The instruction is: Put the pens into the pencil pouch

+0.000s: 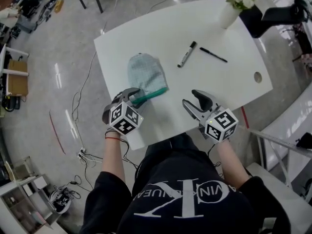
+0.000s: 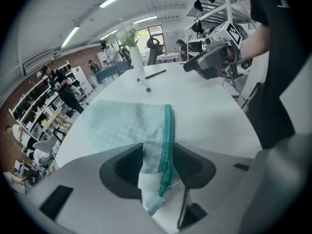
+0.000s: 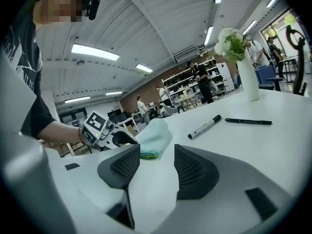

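A pale green checked pencil pouch (image 1: 145, 73) with a teal zipper lies on the white table (image 1: 170, 28). My left gripper (image 1: 136, 95) stands open over the pouch's near zipper end, and the fabric (image 2: 153, 155) lies between the jaws. A white marker with a black cap (image 1: 186, 54) and a thin black pen (image 1: 213, 54) lie farther back on the table, apart from both grippers. My right gripper (image 1: 194, 97) is open at the near right, with nothing between its fingers. In the right gripper view the marker (image 3: 204, 126) and the pen (image 3: 248, 122) lie ahead to the right.
A white vase of flowers (image 1: 229, 13) stands at the table's far right corner. A round cable hole (image 1: 258, 77) sits near the right edge. Chairs, shelves and floor cables surround the table.
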Tool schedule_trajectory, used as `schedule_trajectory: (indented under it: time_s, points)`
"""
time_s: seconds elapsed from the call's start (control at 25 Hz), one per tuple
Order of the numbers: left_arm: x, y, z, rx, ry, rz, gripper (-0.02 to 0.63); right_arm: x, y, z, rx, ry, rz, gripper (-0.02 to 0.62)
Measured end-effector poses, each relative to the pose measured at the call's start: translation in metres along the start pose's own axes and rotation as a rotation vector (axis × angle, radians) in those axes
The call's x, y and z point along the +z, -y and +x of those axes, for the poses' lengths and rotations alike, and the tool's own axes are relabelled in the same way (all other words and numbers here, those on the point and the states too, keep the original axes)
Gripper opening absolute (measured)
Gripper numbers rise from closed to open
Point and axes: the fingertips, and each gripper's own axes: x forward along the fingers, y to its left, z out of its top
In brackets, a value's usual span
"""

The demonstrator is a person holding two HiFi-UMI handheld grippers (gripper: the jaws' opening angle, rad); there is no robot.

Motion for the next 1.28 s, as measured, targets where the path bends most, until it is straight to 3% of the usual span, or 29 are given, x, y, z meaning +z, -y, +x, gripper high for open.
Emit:
schedule_trajectory:
  time_s: [0.2, 0.44, 0.6, 0.76, 1.0, 1.28]
  points:
    - [0.000, 0.002, -0.001, -0.067, 0.000, -0.024, 0.144, -0.001, 0.000, 0.010, -0.002, -0.006, 0.026, 0.221]
    - [0.001, 0.003, 0.003, -0.165, 0.048, -0.170, 0.117, 0.003, -0.001, 0.017, -0.012, 0.008, 0.046, 0.218]
    - [0.005, 0.000, 0.002, -0.194, 0.054, -0.226, 0.113, 0.003, 0.003, 0.018, -0.028, 0.000, 0.042, 0.216]
    - [0.006, 0.001, 0.004, -0.231, 0.058, -0.287, 0.048, -0.002, 0.005, 0.013, -0.049, -0.003, 0.055, 0.213]
    - [0.012, -0.002, -0.004, -0.227, 0.072, -0.292, 0.048, -0.010, 0.005, 0.012, -0.074, -0.014, 0.065, 0.207]
    - [0.015, -0.011, -0.022, -0.147, 0.109, -0.276, 0.049, -0.013, -0.012, 0.026, -0.070, -0.044, 0.003, 0.199]
